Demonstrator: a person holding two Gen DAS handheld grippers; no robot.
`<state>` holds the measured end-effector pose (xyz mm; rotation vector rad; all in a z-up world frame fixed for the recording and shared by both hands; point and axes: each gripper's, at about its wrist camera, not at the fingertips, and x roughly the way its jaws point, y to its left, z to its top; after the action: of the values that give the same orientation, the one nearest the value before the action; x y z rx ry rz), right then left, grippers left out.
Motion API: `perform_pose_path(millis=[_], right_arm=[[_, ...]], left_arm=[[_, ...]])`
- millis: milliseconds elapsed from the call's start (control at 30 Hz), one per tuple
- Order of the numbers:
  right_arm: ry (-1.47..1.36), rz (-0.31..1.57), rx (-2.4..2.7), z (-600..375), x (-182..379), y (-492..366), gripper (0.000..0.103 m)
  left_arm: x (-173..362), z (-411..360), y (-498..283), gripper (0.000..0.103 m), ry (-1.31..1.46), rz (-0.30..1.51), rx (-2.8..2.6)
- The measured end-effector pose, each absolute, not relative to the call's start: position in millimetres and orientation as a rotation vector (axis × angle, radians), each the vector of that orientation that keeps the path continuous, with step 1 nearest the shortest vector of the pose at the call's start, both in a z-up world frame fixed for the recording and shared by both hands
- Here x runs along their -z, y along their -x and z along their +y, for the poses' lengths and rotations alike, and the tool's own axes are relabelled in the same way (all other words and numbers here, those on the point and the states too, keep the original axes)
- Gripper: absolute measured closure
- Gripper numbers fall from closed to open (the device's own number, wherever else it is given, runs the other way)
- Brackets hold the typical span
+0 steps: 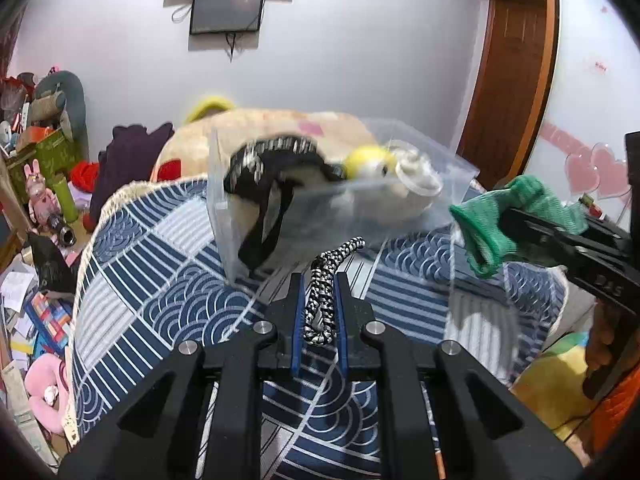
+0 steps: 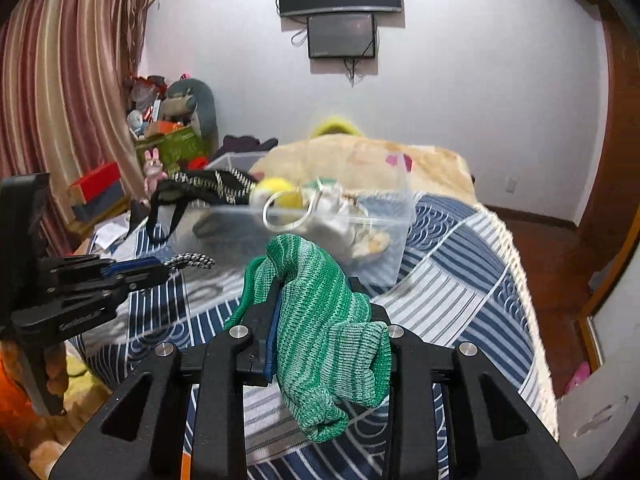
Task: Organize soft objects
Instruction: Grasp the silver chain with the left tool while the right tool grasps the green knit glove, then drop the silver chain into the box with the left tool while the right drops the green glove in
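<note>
Gripping a green knitted sock (image 2: 320,332) between its blue-padded fingers, our right gripper (image 2: 316,300) holds the fabric bunched, one end draped down over the front of the tool. From the left wrist view we see the same sock (image 1: 504,220) raised in the air off the right side of the bed, clear of the cover.

Our left gripper (image 1: 318,292) is clenched on a black-and-white braided cord (image 1: 324,292), whose looped end sticks out past the fingertips; in the right wrist view that cord (image 2: 190,261) shows just beyond the tool's tip.

Ahead of both tools we see a clear plastic bin (image 2: 384,240) standing on the bed, towards its far end. It holds a black patterned strap item (image 1: 272,160) hanging over the left wall, a yellow ball-like toy (image 1: 366,160) and a pale bundle (image 1: 416,172); motion blur keeps us from telling more about them.

The bed carries a navy-and-white patchwork cover (image 1: 160,240) with wave and stripe panels and a cream fringe along its edge. A beige blanket (image 2: 340,160) with pink marks lies at the far end, behind the bin.

Around the bed we see a white wall with two dark screens (image 2: 340,12) mounted one above the other, striped pink curtains (image 2: 60,80) on the left, a brown wooden door frame (image 1: 516,80) on the right, and heaps of toys and boxes (image 1: 44,152) on the floor along the bed's left side.
</note>
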<state>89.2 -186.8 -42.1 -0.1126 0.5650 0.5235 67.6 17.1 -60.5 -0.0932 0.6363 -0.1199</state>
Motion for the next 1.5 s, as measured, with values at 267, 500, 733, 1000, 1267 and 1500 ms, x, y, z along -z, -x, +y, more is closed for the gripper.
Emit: perform_pose_path(millis=[267,500,733,1000,1267,1500], right_arm=[[0.097,0.481,-0.497,-189,17,-97,0.076],[0.086,0.411,-0.468,-186,-1,-105,0.076],[0.078,0.369,-0.461,-179,-14,-118,0.076],[0.117,0.42,-0.455,-164,-4,-147,0.076],[0.144,0.52,-0.452,-156,22,-170,0.076],[0.158,0.569,-0.442,-156,34,-177,0.073]], left_arm=[[23,19,-62,0.09,0.102,0.53,0.132],[-3,23,-74,0.09,0.121,0.461,0.129],[-12,26,-103,0.09,0.124,0.436,0.099],[5,25,-134,0.09,0.117,0.488,0.091],[27,21,-155,0.09,0.085,0.565,0.089],[37,15,-157,0.089,0.038,0.594,0.082]])
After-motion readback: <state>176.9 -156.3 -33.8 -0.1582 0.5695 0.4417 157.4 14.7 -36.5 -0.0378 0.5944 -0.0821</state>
